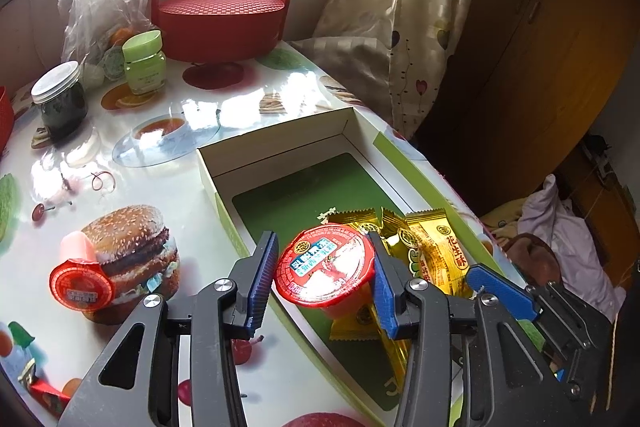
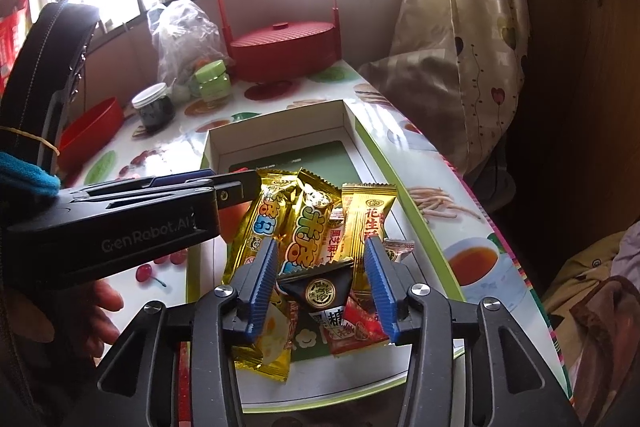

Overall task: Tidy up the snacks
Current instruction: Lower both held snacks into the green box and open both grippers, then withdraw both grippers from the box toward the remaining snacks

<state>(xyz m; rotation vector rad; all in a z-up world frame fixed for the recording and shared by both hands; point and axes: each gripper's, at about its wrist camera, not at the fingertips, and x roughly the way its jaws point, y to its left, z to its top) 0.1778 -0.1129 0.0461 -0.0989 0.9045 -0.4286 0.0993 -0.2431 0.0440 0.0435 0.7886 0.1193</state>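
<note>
The left gripper point(image 1: 325, 281) has a red-lidded jelly cup point(image 1: 326, 265) between its jaws, over the near end of the open box point(image 1: 280, 143). The right pad meets the lid's rim; the left pad stands just off it, so I cannot tell whether the cup is pinched. The cup leans, its lid facing up and toward the camera.

The right gripper point(image 2: 322, 287) has its jaws apart, pressing on nothing. A black triangular packet point(image 2: 320, 287) lies between them in the box, its point toward the wrist. Beyond the tips, gold snack bars point(image 2: 308, 227) run lengthwise away from the jaws.

A second jelly cup point(image 1: 82, 281) lies on its side on the table point(image 1: 160, 187), well left of the left jaws.
</note>
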